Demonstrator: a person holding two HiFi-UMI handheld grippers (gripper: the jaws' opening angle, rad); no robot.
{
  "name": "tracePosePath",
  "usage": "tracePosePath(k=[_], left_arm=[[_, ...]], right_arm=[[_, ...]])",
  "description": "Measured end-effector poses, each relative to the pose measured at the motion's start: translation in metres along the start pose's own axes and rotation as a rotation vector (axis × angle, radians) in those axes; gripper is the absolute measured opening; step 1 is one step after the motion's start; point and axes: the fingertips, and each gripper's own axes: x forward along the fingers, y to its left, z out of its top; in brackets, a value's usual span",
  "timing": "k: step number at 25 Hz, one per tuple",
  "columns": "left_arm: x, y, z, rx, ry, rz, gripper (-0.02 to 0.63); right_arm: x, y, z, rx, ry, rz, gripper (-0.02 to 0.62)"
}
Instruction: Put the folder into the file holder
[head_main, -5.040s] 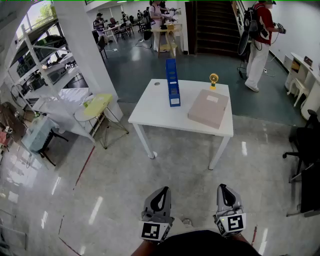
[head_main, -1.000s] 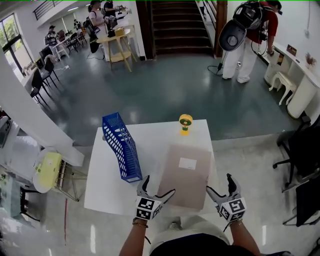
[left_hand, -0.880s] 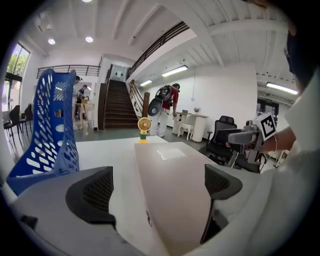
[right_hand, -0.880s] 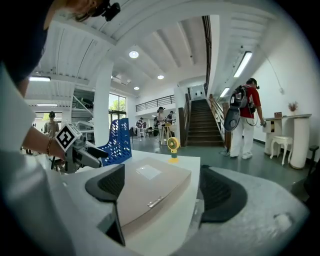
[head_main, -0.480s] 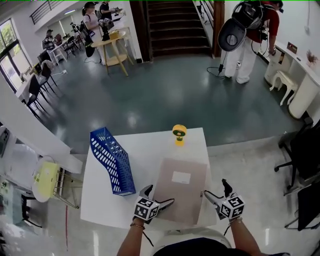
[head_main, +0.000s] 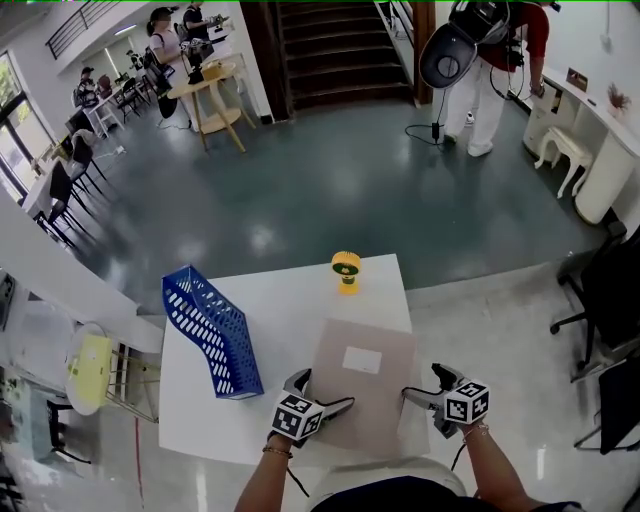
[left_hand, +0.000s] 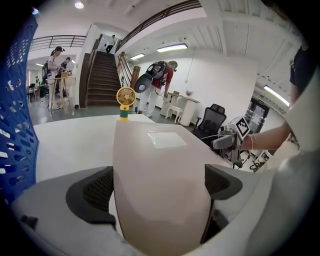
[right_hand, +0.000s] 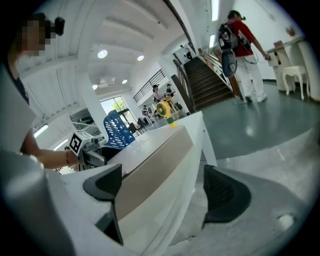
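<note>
My left gripper (head_main: 324, 393) stands wide open around the near left corner of the box folder (head_main: 362, 385), not pinching it, as far as I can judge. My right gripper (head_main: 422, 384), jaws just opened wider, straddles its right edge. The folder lies flat at the table's (head_main: 290, 290) near edge. I should close both squarely before lifting it toward the blue file holder (head_main: 210, 330) at the left edge.

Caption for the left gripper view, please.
Left gripper, jaws open, straddles the near corner of the beige folder on the white table; blue file holder left, yellow fan behind.
</note>
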Motion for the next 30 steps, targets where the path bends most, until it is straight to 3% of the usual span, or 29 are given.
tracePosePath(k=[6, 12, 17, 18, 20, 25, 30], left_arm=[[0.025, -0.036, 0.006, 0.064, 0.029, -0.064, 0.56], [0.045, -0.073, 0.009, 0.115, 0.052, -0.122, 0.56], [0.049, -0.08, 0.011, 0.132, 0.06, -0.133, 0.56], [0.05, -0.081, 0.011, 0.138, 0.061, -0.13, 0.56], [0.049, -0.079, 0.013, 0.134, 0.049, -0.121, 0.56], [0.037, -0.077, 0.022, 0.117, -0.02, -0.096, 0.56], [0.018, -0.076, 0.029, 0.056, -0.079, -0.084, 0.56]], right_arm=[[-0.008, -0.005, -0.001, 0.149, -0.028, 0.14, 0.495], [-0.022, -0.041, -0.008, 0.346, -0.097, 0.129, 0.511], [-0.016, -0.037, -0.001, 0.569, -0.164, 0.301, 0.514], [-0.014, -0.034, 0.005, 0.58, -0.178, 0.318, 0.504], [-0.012, -0.031, 0.015, 0.579, -0.2, 0.316, 0.385], [-0.022, -0.017, 0.046, 0.553, -0.292, 0.327, 0.348], [-0.029, 0.012, 0.082, 0.463, -0.335, 0.4, 0.308]])
